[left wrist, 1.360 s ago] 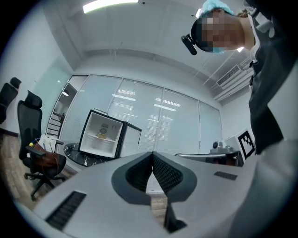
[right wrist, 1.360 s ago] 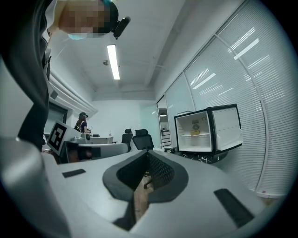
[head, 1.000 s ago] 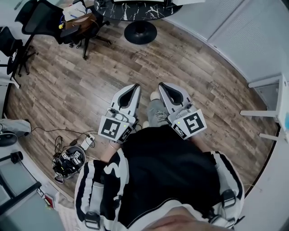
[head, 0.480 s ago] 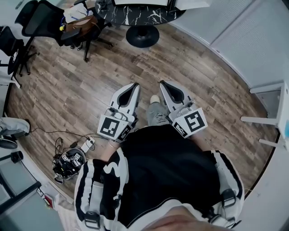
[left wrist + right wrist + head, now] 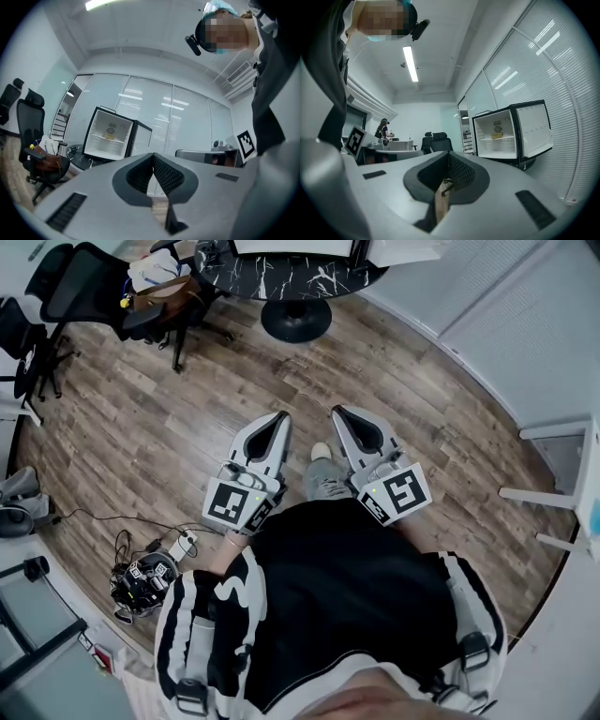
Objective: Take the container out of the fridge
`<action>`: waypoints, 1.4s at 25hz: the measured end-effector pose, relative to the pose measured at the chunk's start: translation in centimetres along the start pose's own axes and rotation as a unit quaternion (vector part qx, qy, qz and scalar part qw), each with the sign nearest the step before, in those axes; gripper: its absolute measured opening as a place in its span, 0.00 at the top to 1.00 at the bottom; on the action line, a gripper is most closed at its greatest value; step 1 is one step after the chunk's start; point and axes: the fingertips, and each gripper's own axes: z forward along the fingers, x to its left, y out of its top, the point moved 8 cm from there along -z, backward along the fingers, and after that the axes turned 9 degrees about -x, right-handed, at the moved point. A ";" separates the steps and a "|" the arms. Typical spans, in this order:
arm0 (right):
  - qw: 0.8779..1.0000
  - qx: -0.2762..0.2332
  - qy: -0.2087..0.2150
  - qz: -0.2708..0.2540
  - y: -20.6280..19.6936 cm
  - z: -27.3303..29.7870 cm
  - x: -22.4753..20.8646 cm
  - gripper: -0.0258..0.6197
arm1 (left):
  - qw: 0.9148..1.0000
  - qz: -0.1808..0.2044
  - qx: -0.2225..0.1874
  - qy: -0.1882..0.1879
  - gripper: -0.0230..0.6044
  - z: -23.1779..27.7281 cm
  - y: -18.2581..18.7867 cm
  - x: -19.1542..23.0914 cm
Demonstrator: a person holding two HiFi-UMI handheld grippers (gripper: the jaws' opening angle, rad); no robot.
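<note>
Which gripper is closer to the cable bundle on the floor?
Left. The left gripper is just to the right of the cable bundle; the right gripper is farther right, beyond the left one.

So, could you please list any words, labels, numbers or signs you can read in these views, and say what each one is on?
No words or numbers are readable in any view.
On the left tool, cube: a square black-and-white marker, a pattern with no letters.
On the right tool, cube: a second marker, also with no letters.
On the fridge, back wall: a small label, too small to read.
</note>
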 end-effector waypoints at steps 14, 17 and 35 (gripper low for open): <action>1.000 0.002 0.005 0.007 0.1 4.3 -4.4 0.94 | 1.000 -0.004 0.006 0.010 0.95 4.6 -0.5 3.4; 1.000 0.003 0.008 0.007 0.2 5.2 -5.5 0.94 | 1.000 -0.005 0.004 0.011 0.95 5.8 -0.6 4.0; 1.000 0.003 0.028 0.012 0.3 9.9 -12.3 0.94 | 0.999 0.007 -0.002 0.033 0.95 12.6 -0.9 7.1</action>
